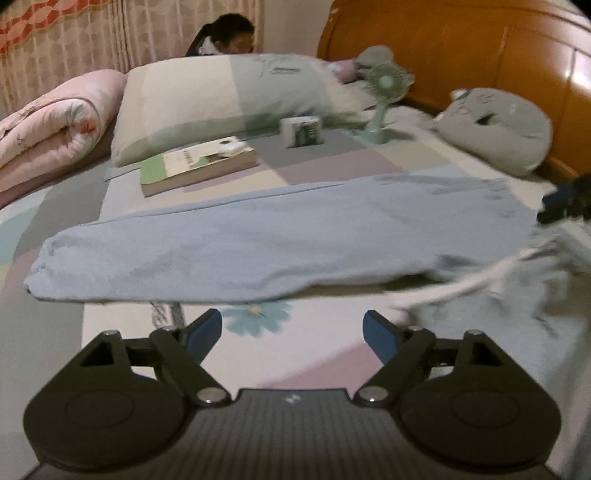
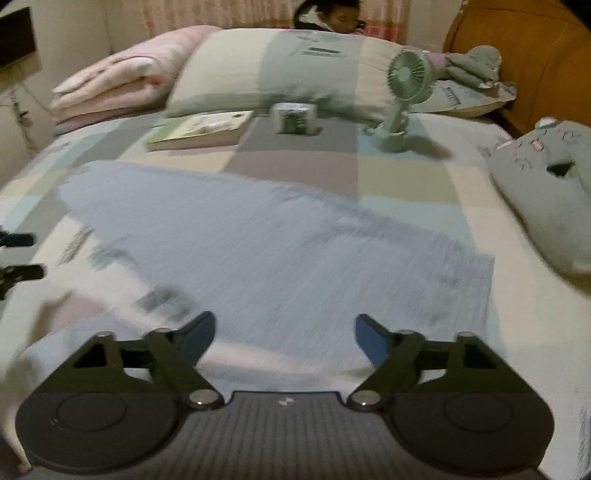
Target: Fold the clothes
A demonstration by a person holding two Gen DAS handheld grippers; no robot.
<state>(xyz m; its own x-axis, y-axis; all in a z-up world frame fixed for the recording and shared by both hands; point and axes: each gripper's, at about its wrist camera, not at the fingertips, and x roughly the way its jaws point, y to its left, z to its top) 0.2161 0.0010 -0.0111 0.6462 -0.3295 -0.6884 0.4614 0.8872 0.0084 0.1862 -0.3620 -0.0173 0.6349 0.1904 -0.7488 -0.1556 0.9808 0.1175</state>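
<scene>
Light blue trousers (image 1: pixel 258 236) lie flat across the patchwork bedsheet, one leg stretching to the left. A white drawstring (image 1: pixel 461 284) trails from the blurred waist end at the right. My left gripper (image 1: pixel 291 332) hovers open just in front of the trousers' near edge, with nothing between its blue pads. In the right wrist view the trousers (image 2: pixel 295 251) spread out ahead, and my right gripper (image 2: pixel 284 332) stands open above their near part, also empty. The left gripper's fingers (image 2: pixel 18 254) show at that view's left edge, and the right gripper (image 1: pixel 565 201) shows at the left view's right edge.
Behind the trousers lie a book (image 1: pixel 195 168), a small box (image 1: pixel 301 131) and a green desk fan (image 1: pixel 384 99). A big pillow (image 1: pixel 221 99), a rolled pink quilt (image 1: pixel 51 125) and a grey plush cushion (image 1: pixel 498 129) lie near the wooden headboard (image 1: pixel 480 44). A person (image 1: pixel 232 35) sits behind the pillow.
</scene>
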